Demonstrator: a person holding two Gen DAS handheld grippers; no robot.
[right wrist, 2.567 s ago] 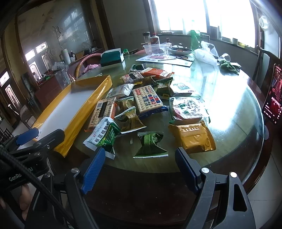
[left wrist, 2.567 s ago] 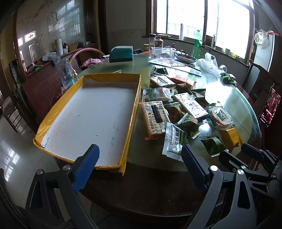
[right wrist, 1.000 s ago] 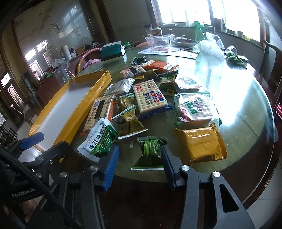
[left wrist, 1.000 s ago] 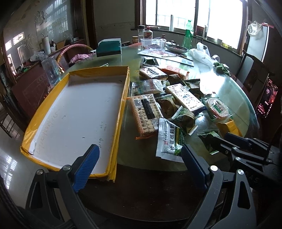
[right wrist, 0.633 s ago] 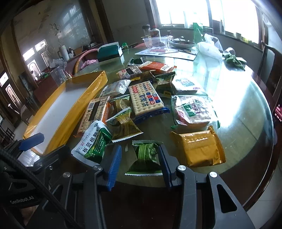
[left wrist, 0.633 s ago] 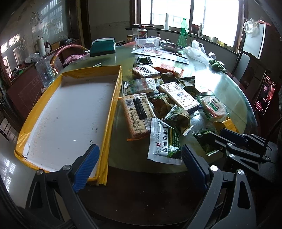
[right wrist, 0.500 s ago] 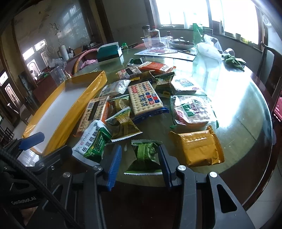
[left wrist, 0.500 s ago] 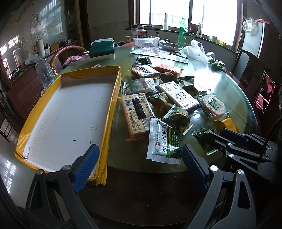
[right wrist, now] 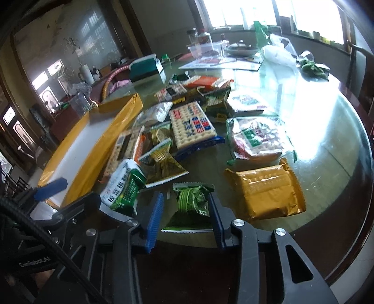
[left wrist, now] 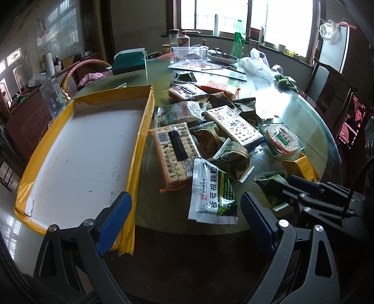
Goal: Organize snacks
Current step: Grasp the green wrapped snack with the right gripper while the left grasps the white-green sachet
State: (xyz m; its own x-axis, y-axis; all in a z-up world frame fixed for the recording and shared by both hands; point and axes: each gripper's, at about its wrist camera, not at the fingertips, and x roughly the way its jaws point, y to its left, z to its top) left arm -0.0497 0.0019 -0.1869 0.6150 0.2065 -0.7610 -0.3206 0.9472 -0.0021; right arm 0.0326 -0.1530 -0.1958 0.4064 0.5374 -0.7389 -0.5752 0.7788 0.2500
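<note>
My left-hand camera looks down along its fingers from the near table edge (left wrist: 187, 243), close over the yellow-rimmed tray (left wrist: 140, 131). My right-hand one sits lower and nearer the snack pile (right wrist: 191, 131) — both share tray, pile and window (left wrist: 233, 21).

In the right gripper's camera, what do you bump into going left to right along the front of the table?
Yellow tray → white-and-green packet → small green packet between the right gripper's jaws → gold packet.
</note>
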